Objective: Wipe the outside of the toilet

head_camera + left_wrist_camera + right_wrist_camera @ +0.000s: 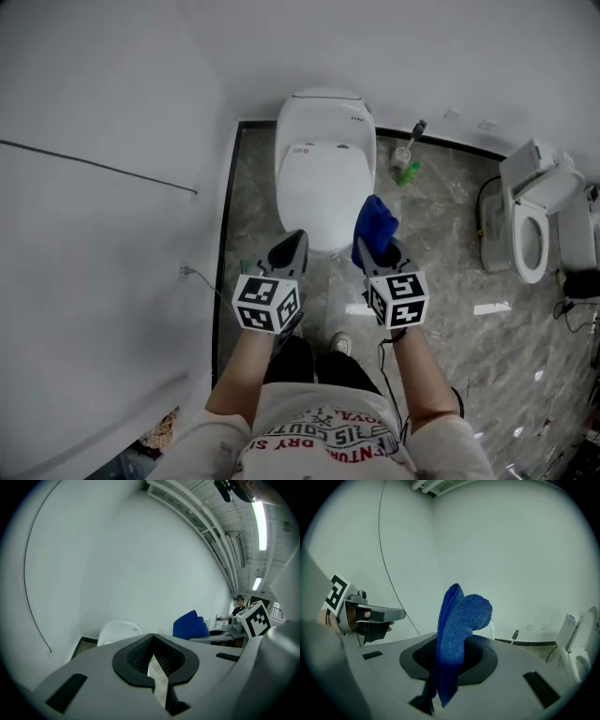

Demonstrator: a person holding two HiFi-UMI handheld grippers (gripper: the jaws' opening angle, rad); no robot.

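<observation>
A white toilet point(319, 173) with its lid down stands against the back wall, straight ahead of me. My right gripper point(377, 251) hovers over the toilet's front right edge, shut on a blue cloth point(375, 223) that sticks up out of the jaws; the right gripper view shows the cloth point(461, 616) folded over above the gripper point(454, 644). My left gripper point(289, 251) is held over the front left of the bowl, shut with nothing in it. The left gripper view looks past that gripper point(152, 639) to the toilet lid point(117, 629) and the blue cloth point(190, 624).
A white wall point(103, 216) runs close along the left. A toilet brush and a green bottle point(406, 167) stand on the marble floor right of the toilet. A second toilet point(532, 220) with its seat showing stands at far right, cables beside it.
</observation>
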